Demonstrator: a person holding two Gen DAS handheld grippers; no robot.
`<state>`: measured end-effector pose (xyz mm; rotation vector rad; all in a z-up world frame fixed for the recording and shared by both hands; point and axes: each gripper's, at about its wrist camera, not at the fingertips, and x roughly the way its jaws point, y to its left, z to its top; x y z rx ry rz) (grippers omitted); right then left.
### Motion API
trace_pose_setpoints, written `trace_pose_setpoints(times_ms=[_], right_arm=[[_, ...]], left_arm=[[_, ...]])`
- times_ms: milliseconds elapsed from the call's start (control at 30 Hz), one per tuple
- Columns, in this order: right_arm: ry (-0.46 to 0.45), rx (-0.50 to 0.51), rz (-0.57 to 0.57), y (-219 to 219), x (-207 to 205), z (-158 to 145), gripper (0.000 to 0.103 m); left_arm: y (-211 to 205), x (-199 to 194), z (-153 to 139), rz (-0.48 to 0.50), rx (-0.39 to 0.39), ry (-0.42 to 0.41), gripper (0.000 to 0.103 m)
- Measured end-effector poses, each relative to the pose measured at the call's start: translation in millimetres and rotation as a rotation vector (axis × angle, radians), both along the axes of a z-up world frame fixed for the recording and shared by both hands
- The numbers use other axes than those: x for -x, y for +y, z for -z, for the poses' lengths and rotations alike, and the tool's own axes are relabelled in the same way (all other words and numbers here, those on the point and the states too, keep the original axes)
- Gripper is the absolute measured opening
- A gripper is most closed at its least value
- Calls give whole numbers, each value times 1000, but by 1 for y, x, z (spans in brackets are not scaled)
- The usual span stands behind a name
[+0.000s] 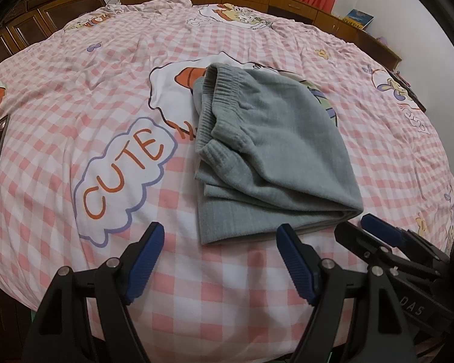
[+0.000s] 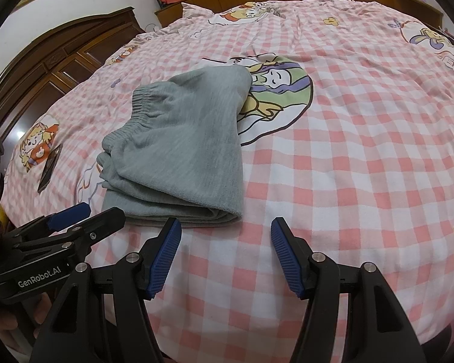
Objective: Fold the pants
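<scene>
On the pink checked bedspread, the grey pants lie already folded into a compact stack, elastic waistband on the far-left side, folded edge nearest the grippers. Long axis of the stack runs away from the tools, toward the far side of the bed. Left gripper sits just short of the near edge, stack directly ahead and slightly right; right gripper has the stack ahead and to its left, so both are about equally near. Left jaws stand wide, right jaws somewhat less wide; both empty, blue pads clear of the cloth. Judgement: fold looks largely complete; any further move starts at the near edge.
</scene>
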<state>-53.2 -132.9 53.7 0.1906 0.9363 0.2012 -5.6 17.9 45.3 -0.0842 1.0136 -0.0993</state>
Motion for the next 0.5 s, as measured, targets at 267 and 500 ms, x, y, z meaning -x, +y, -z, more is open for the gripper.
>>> trace_pose_setpoints(times_ms=[267,500], right_arm=[[-2,-1,1,0,0,0,63],[-4,-6,3,0,2,-3,63]], left_arm=[[-1,1,0,2,-1,-1,80],[1,3,-2,-17,-9,13,80]])
